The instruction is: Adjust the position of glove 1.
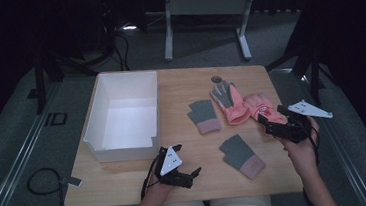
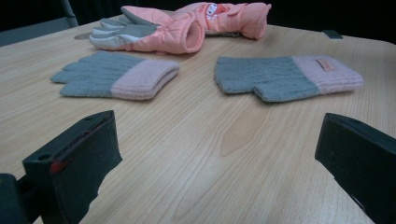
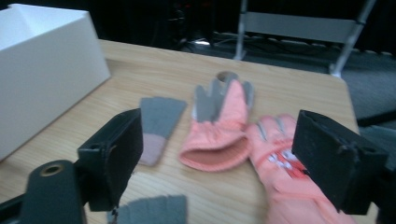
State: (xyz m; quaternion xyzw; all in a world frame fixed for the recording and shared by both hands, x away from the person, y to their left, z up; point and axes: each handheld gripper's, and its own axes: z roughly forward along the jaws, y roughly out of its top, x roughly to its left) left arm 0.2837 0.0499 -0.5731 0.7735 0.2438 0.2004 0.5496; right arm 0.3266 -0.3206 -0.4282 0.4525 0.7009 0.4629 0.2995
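The white box stands on the left half of the wooden table, and every other item is placed relative to it. To the right of the box lie four gloves: a grey knit glove with a pink cuff nearest the box, a second grey knit glove farther right and toward the person, and two orange padded gloves beyond them. The orange glove with the grey palm lies palm up; the orange glove with the printed back lies just beside it, the farthest from the box. The right gripper is held over the near end of that printed glove, jaws wide apart with nothing between them, no pad touching the fabric. The left gripper sits low at the near table edge, below the box's near right corner, jaws likewise spread wide and empty, pointing toward the gloves.
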